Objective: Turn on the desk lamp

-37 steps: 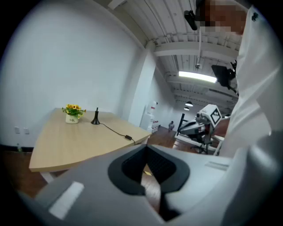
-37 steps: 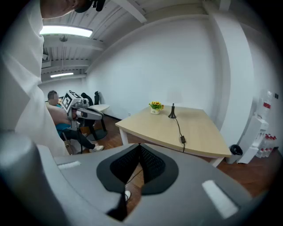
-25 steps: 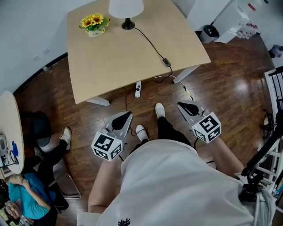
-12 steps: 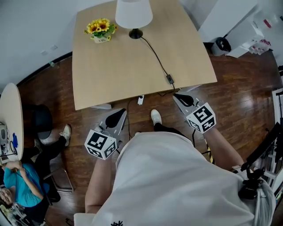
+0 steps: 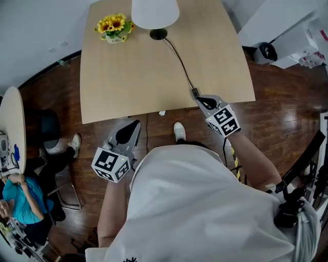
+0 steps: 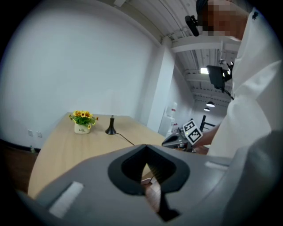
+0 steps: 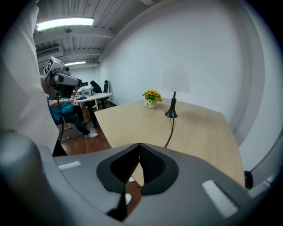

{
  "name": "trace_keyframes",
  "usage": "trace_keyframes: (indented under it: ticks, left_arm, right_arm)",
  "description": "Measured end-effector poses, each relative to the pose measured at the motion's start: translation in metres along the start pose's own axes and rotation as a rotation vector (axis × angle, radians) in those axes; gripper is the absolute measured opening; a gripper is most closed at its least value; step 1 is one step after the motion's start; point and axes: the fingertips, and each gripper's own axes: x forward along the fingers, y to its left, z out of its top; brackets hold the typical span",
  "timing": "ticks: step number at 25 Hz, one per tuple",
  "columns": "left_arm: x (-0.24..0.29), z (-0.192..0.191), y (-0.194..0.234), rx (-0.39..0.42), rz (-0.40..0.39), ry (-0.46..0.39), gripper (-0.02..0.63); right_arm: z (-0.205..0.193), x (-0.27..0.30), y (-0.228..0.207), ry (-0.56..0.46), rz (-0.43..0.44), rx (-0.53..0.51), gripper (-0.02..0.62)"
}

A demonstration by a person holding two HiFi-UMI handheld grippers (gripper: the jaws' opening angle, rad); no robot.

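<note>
The desk lamp stands at the table's far edge, its white shade (image 5: 155, 11) over a black base (image 5: 158, 34). Its black cord (image 5: 179, 59) runs toward me to an in-line switch (image 5: 195, 92) near the front edge. My right gripper (image 5: 200, 99) hovers right at that switch, jaws shut and empty; whether it touches is unclear. The left gripper (image 5: 135, 123) hangs over the floor short of the table, shut and empty. The right gripper view shows the lamp base (image 7: 171, 114) and cord (image 7: 169, 132) ahead of my right gripper (image 7: 139, 145).
A pot of yellow flowers (image 5: 114, 26) sits left of the lamp on the wooden table (image 5: 128, 71). A white power strip (image 5: 162, 113) lies on the floor under the front edge. A seated person (image 5: 15, 197) and a round table (image 5: 13, 148) are at left.
I have stepped closer to the table. The right gripper moved forward from over the floor to the cord switch at the table's front edge. The left gripper shifted only a little.
</note>
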Motion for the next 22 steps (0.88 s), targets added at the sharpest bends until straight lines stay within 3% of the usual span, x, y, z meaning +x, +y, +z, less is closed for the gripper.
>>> trace_keyframes:
  ticks: [10,22]
  left_arm:
    - [0.008,-0.009,0.006,-0.024,0.072,0.012,0.005]
    - [0.014,-0.01,0.006,-0.056,0.117,0.04,0.005]
  right_arm:
    - [-0.046,0.052,-0.027,0.139,0.017,-0.082,0.003]
    - [-0.062,0.07,-0.03,0.207,0.04,-0.161,0.003]
